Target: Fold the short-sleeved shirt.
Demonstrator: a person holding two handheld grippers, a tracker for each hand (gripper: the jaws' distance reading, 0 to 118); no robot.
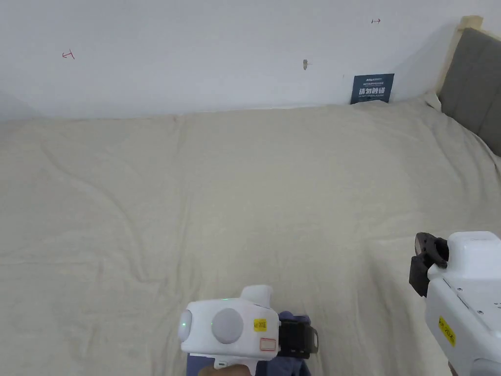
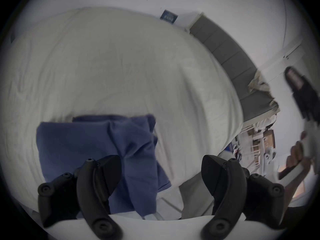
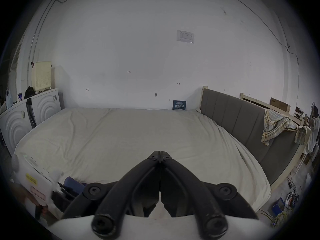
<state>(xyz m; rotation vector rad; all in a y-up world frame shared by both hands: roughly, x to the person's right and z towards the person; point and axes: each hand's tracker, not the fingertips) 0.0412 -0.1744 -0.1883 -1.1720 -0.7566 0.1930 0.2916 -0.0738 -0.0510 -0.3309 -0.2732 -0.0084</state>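
The dark blue cotton short-sleeved shirt (image 2: 97,145) lies as a compact folded bundle at the near edge of the cream-sheeted bed (image 1: 244,196), so the folding looks all but finished. The left gripper (image 2: 161,171) hovers just above the shirt, jaws spread and empty, while the right gripper (image 3: 160,154), off to the shirt's right, is clenched on nothing. The next move probably calls for only a light press or tidy of the top fold.
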